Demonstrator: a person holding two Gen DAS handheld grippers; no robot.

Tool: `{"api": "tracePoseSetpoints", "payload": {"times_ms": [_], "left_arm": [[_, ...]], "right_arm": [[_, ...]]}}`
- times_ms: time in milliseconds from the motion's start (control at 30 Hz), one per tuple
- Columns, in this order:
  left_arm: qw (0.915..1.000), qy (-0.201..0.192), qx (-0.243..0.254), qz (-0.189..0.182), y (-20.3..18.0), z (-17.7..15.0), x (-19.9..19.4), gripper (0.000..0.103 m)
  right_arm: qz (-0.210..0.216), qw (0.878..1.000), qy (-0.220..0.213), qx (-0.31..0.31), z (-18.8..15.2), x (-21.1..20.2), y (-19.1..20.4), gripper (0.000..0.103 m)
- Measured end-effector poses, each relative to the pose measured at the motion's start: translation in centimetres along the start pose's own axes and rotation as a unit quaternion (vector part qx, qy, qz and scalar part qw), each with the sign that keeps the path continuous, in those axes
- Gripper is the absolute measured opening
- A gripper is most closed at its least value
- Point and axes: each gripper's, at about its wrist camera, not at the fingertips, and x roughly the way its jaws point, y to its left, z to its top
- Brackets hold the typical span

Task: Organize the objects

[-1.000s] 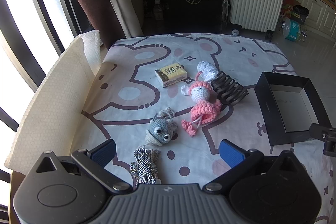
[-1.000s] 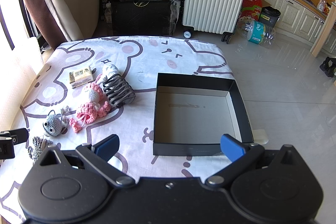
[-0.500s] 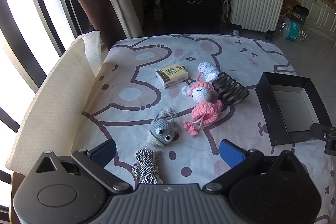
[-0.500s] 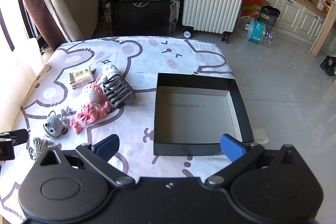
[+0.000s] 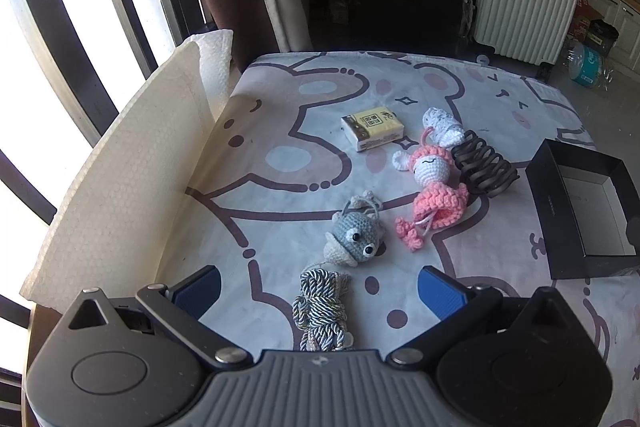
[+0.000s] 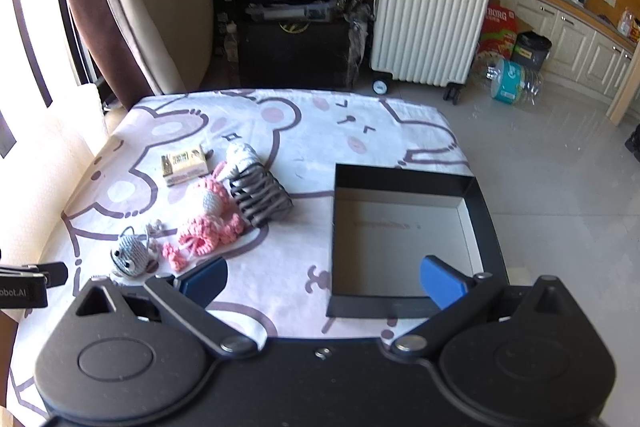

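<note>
A bear-print cloth (image 5: 280, 163) covers the table. Left gripper (image 5: 320, 291) spread wide over a twisted striped cord bundle (image 5: 322, 307), holding nothing. Beyond it: crocheted grey mouse (image 5: 354, 235), pink yarn doll (image 5: 432, 187), ribbed dark clip (image 5: 486, 163), yellow packet (image 5: 372, 127). Right gripper (image 6: 324, 281) spread too, fronting the black cardboard box (image 6: 400, 173); only its view shows the box floor.

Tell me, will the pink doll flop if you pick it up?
Probably. The pink doll looks knitted from soft yarn, so it should bend and dangle. Its loose legs would likely swing. It seems light and unlikely to slip from the fingers.
</note>
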Motion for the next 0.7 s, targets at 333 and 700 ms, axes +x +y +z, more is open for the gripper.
{"api": "tracePoseSetpoints", "payload": {"times_ms": [333, 700], "left_arm": [[0.9998, 0.011, 0.010, 0.012, 1.1, -0.4, 1.9, 0.103], [0.9995, 0.028, 0.011, -0.002, 1.8, -0.8, 4.3, 0.103]], "right_arm": [[0.018, 1.000, -0.021, 0.002, 3.0, -0.2, 1.8, 0.103], [0.056, 0.998, -0.033, -0.016, 8.3, 0.9, 5.9, 0.103]]}}
